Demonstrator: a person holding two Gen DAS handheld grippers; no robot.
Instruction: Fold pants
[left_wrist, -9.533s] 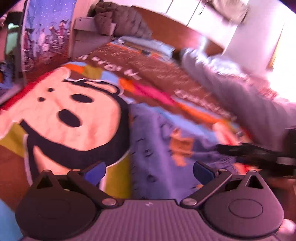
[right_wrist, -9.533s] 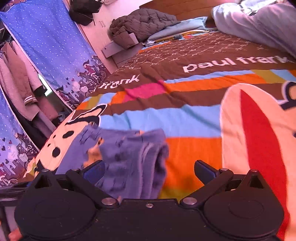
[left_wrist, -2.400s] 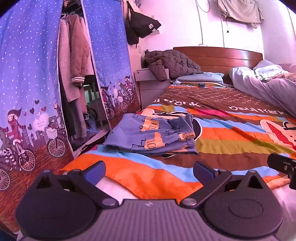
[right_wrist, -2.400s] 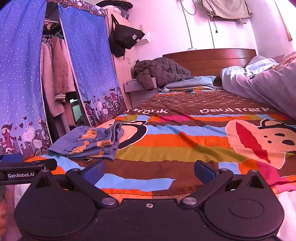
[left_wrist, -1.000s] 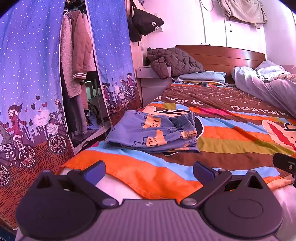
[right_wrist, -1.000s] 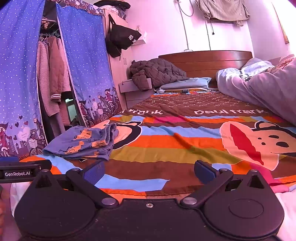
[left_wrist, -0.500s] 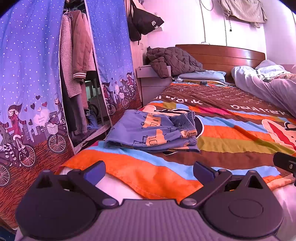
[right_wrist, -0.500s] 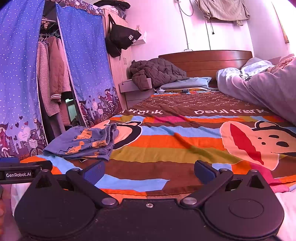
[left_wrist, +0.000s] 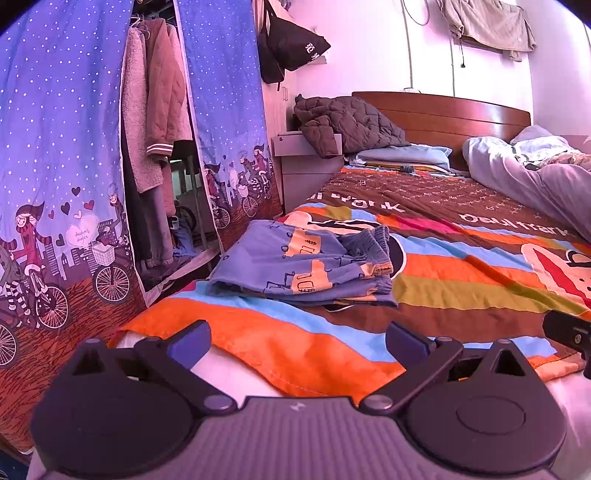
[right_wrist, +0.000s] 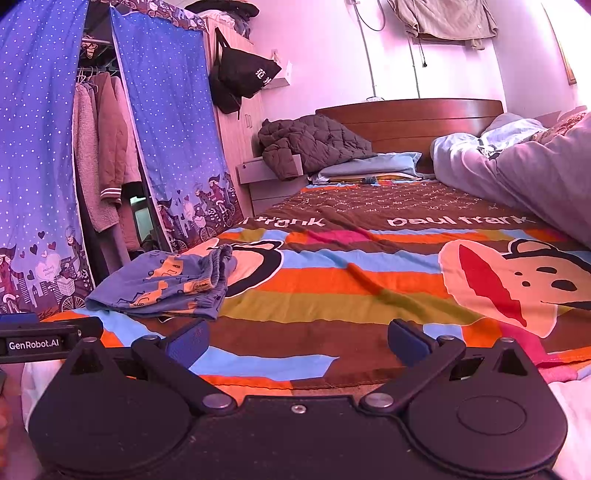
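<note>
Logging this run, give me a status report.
Left gripper and right gripper open, empty. Pants folded on bedspread. Nothing in the way.

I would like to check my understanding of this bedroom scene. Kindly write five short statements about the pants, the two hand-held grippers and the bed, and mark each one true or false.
1. The blue pants with orange vehicle prints lie folded on the striped cartoon bedspread. True.
2. The left hand-held gripper is shut on the pants. False: it is open and holds nothing, apart from the pants.
3. The right hand-held gripper is open and empty. True.
4. The pants lie next to the wooden headboard. False: they lie near the bed's foot corner, on the blue curtain side.
5. A brown quilted jacket hangs inside the wardrobe. False: it is piled beside the headboard.
</note>
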